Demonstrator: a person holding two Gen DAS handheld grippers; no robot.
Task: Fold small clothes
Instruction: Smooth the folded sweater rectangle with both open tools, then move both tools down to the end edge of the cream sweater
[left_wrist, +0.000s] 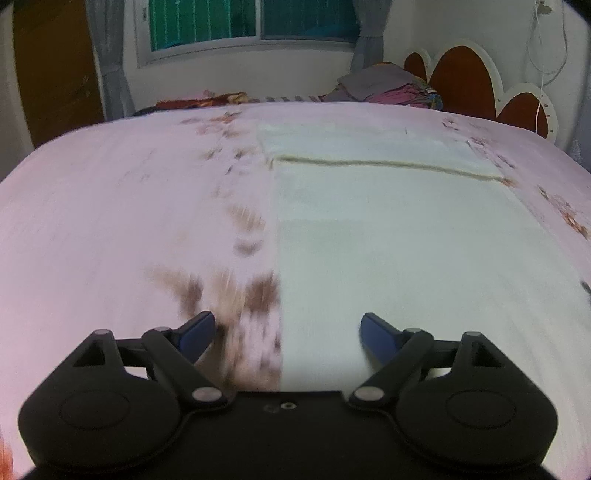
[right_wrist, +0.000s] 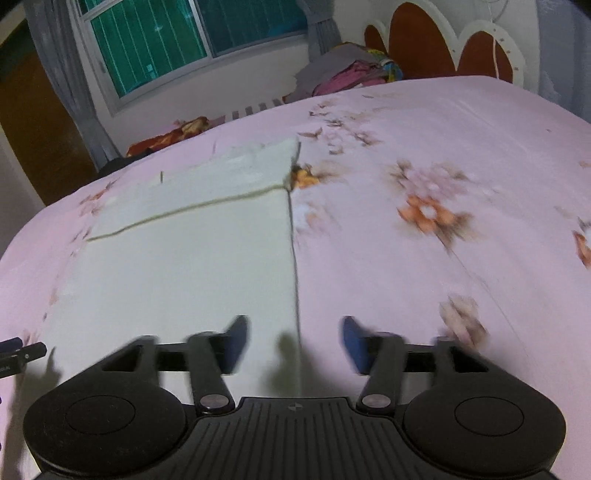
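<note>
left gripper (left_wrist: 287, 334): black body showing round side discs, silver pivot screws, blue fingers (left_wrist: 376, 334) | right gripper (right_wrist: 293, 341): black ribbed centre plate showing crosshair mark, blue fingers (right_wrist: 352, 341)

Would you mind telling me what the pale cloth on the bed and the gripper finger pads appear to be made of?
The pale cloth looks like a soft, matte woven or towelling fabric: it lies limp and flat, with a hemmed edge; motion blur hides the weave. The finger pads of the left gripper look like smooth blue plastic or rubber with a slight sheen; which one is unclear.
</note>
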